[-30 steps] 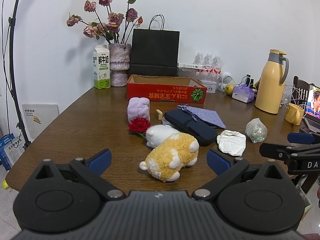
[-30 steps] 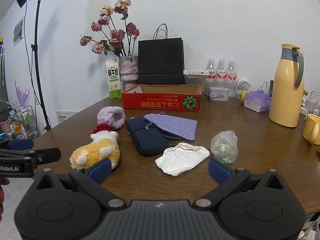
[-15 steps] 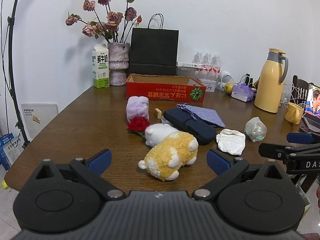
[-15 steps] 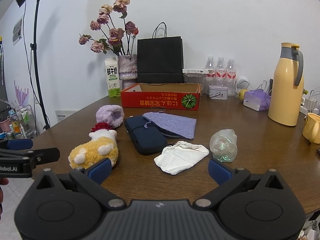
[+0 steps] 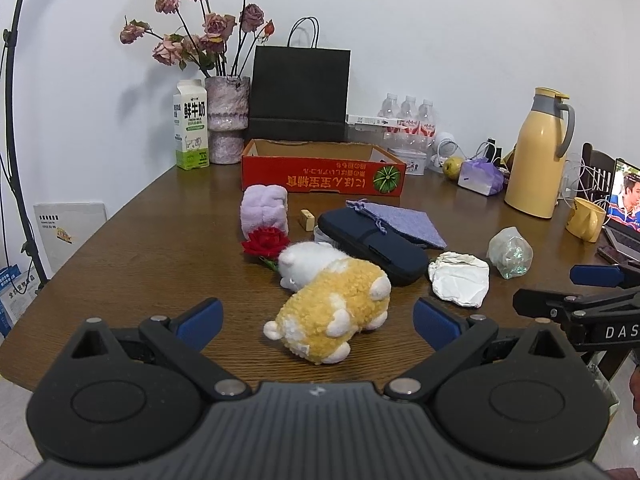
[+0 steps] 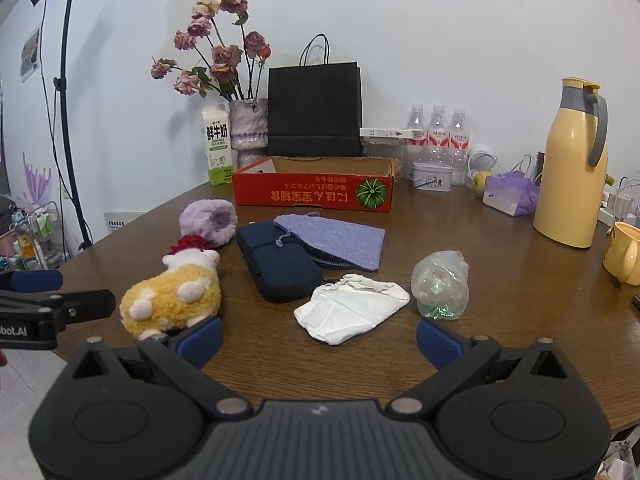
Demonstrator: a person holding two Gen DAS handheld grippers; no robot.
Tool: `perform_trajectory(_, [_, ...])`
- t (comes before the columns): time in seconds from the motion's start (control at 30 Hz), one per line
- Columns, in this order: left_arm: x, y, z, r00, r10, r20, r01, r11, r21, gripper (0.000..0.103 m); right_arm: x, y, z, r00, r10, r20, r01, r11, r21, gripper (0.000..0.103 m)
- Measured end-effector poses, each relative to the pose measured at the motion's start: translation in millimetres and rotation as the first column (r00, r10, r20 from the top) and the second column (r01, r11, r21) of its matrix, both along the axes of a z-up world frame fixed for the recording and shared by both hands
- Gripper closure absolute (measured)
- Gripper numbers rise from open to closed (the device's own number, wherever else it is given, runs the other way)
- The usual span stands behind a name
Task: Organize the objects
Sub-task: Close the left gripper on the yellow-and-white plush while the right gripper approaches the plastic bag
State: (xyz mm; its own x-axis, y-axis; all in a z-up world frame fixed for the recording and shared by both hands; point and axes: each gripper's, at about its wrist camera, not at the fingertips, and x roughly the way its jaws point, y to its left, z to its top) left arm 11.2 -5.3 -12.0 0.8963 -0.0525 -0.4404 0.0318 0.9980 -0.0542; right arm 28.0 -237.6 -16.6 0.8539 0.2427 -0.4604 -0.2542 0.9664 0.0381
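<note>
— On the tabletop (image 5: 152,240), what lies nearest the left hand-held gripper (image 5: 318,318)?
— A yellow plush toy (image 5: 336,316), lying between its spread blue fingers (image 5: 200,316) but touched by neither. That gripper is wide open and holds nothing.
— And the right hand-held gripper (image 6: 320,340)?
— Also spread wide and empty — a crumpled white cloth (image 6: 352,308) sits ahead of its gap, with a clear plastic bag (image 6: 440,288) just beside the cloth on the right.
— Where are the other things?
— Behind the plush, a red flower (image 5: 266,242) touches a lilac fluffy roll (image 5: 264,216). A navy case (image 6: 276,264) lies in the middle, a purple drawstring pouch (image 6: 336,238) overlapping its far end. A small wooden block (image 5: 307,218) sits near the roll.
— And the box?
— The red cardboard box (image 6: 314,192) stands open farther back, well apart from both grippers.
</note>
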Motion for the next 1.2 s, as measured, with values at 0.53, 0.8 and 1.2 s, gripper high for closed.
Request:
perform_trajectory(0.53, [34, -1, -16, 0.998, 0.005, -0.064, -0.004, 1.0, 0.007, 0.0, 37, 0, -19, 0.998, 0.011, -0.061, -0.012, 1.0, -0.012, 0.0])
perform_trajectory(0.8, [55, -10, -21, 0.995, -0.004, -0.101, 0.006, 1.0, 0.016, 0.0, 57, -1, -26, 0.997, 0.021, -0.079, -0.022, 1.0, -0.011, 0.0])
perform_trajectory(1.2, [89, -22, -30, 0.987, 0.074, -0.146, -0.071, 0.997, 0.023, 0.0, 80, -9, -33, 0.995, 0.049, -0.087, -0.05, 0.999, -0.01, 0.0])
